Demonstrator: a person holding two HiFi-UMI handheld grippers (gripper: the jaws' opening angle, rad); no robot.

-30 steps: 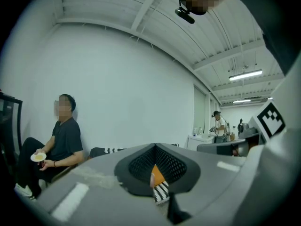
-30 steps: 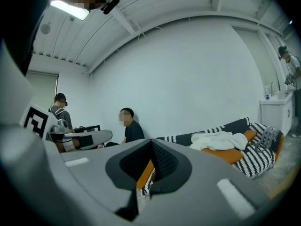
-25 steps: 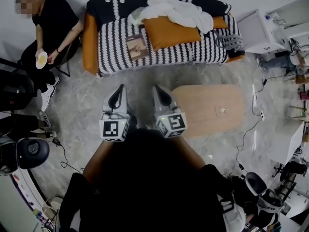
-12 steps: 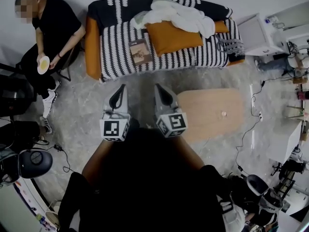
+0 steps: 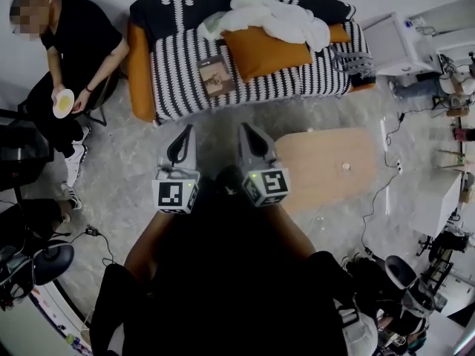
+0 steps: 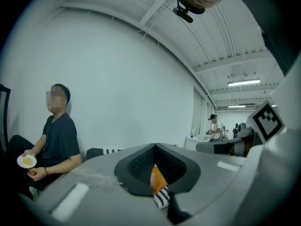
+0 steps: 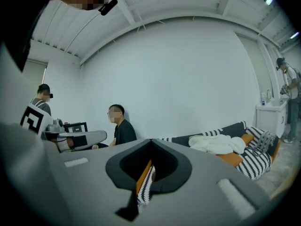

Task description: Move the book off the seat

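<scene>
A brown-covered book [image 5: 216,76] lies flat on the striped seat of the sofa [image 5: 178,80], left of an orange cushion [image 5: 266,50]. Both grippers are held side by side over the floor in front of the sofa, pointing at it and well short of the book. The left gripper [image 5: 183,133] has its jaws together with nothing between them. So does the right gripper [image 5: 246,130]. In the left gripper view the left gripper [image 6: 155,146] frames a bit of orange and striped sofa. The right gripper view shows the same through the right gripper [image 7: 151,141].
A light wooden coffee table [image 5: 326,165] stands right of the grippers with a small object [image 5: 345,167] on it. A seated person [image 5: 74,43] holds a plate [image 5: 63,102] left of the sofa. A white blanket [image 5: 274,17] lies over the backrest. A white cabinet [image 5: 397,47] stands at right.
The head view has drifted slightly, so the sofa and book sit a touch lower and to the right. Both grippers stay shut and side by side in front of the sofa.
</scene>
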